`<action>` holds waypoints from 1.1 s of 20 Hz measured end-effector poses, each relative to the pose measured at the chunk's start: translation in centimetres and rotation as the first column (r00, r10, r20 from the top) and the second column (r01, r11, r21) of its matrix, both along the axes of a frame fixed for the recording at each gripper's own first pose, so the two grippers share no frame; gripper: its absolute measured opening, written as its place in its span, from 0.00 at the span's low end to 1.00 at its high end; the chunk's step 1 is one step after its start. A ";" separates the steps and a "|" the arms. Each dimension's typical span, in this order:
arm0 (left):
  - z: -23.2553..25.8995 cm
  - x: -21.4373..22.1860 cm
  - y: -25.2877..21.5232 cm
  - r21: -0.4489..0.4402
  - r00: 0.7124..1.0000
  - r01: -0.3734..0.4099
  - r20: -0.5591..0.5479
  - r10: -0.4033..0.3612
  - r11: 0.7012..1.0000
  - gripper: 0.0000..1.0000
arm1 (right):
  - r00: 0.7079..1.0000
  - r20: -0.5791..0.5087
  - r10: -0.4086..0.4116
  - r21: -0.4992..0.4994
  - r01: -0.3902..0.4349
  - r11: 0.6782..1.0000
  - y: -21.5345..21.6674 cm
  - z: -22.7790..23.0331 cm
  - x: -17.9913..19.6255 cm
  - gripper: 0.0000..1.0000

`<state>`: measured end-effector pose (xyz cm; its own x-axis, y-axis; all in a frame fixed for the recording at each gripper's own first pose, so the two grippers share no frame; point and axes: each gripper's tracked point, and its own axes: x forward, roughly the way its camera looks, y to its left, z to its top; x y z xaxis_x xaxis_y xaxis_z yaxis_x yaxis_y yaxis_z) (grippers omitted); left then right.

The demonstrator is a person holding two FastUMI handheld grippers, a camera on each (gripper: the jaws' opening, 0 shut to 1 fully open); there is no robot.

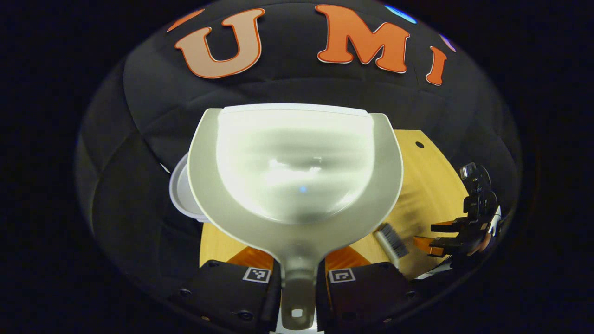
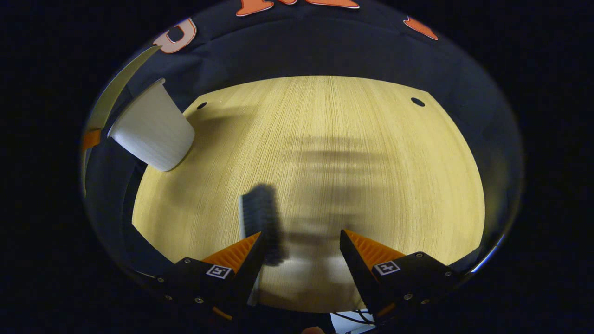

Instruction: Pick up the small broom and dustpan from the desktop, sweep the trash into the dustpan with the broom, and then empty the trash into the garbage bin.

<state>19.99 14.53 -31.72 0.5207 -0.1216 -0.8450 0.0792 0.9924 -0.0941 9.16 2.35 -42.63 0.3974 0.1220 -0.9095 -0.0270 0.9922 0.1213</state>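
Observation:
My left gripper (image 1: pixel 299 260) is shut on the handle of the pale grey dustpan (image 1: pixel 297 167), which is lifted with its pan facing the camera, and its inside looks bare. The white garbage bin (image 1: pixel 178 192) peeks out behind the pan's left edge. The small broom (image 2: pixel 262 222), dark bristles on a white back, lies on the wooden desktop (image 2: pixel 371 162). My right gripper (image 2: pixel 300 237) is open just above it, its left finger beside the brush. In the left gripper view the right gripper (image 1: pixel 429 236) hovers open beside the broom (image 1: pixel 392 241).
The bin (image 2: pixel 151 132) shows at the desktop's far left corner in the right gripper view, with the dustpan's rim (image 2: pixel 116 88) above it. Two small dark holes (image 2: pixel 417 101) mark the desktop's back edge. Black cloth walls surround the table.

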 end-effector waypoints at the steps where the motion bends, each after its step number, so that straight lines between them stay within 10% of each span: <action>1: -1.2 -0.3 -0.6 -0.019 1.000 0.008 -0.012 -0.008 1.000 0.31 | 1.000 0.007 -0.002 -0.004 0.002 1.000 -0.3 0.2 0.0 0.95; 22: -16.4 -3.1 -14.3 -0.246 0.953 0.016 -0.290 -0.089 0.969 0.34 | 0.991 0.083 -0.101 0.008 0.101 0.995 -1.7 0.8 1.8 0.95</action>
